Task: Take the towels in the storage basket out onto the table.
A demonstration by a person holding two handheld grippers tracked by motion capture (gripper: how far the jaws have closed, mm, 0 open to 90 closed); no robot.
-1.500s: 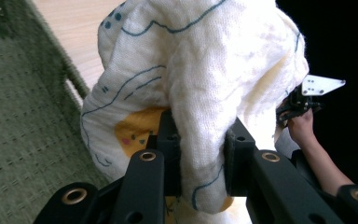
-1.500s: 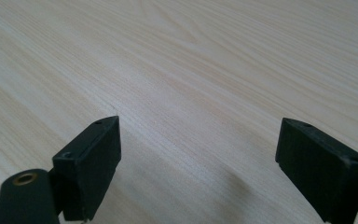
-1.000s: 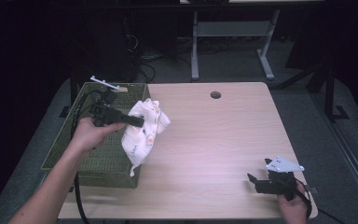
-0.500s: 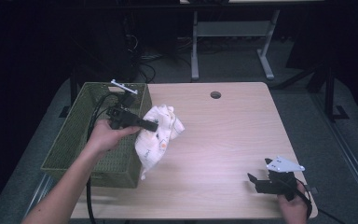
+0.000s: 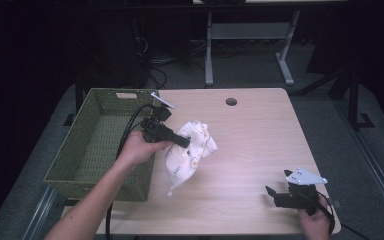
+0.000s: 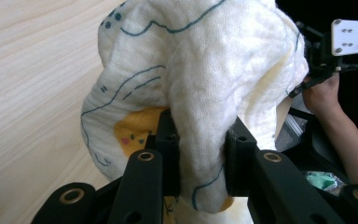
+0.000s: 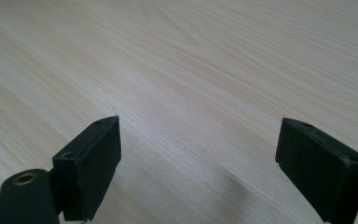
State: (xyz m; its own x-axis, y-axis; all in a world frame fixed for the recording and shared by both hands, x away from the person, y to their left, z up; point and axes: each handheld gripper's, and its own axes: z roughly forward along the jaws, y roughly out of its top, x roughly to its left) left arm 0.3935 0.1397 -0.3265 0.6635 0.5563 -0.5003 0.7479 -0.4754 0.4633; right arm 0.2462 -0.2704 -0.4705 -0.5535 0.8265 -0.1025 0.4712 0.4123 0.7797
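Nearest the person, at the desk's [image 5: 250,150] front right corner, the right gripper [image 5: 280,196] is resting in the right hand [image 5: 314,223] low over the wood, its jaws standing wide apart with nothing but bare desk between them in the right gripper view. To the left, the person's left forearm is reaching in over the front corner of the green woven basket [image 5: 97,145], which is sitting on the desk's left side. The left hand [image 5: 139,149] is holding the left gripper [image 5: 182,142], whose jaws are clamping a bunched fold of the white printed cloth [image 5: 189,152]. In the left gripper view the cloth [image 6: 200,93] is bulging up between the black pads. The cloth is hanging just right of the basket over the middle of the desk, its lower tip drooping towards the wood. Farther back, a round cable hole [image 5: 231,101] is sitting in the desk near its far edge.
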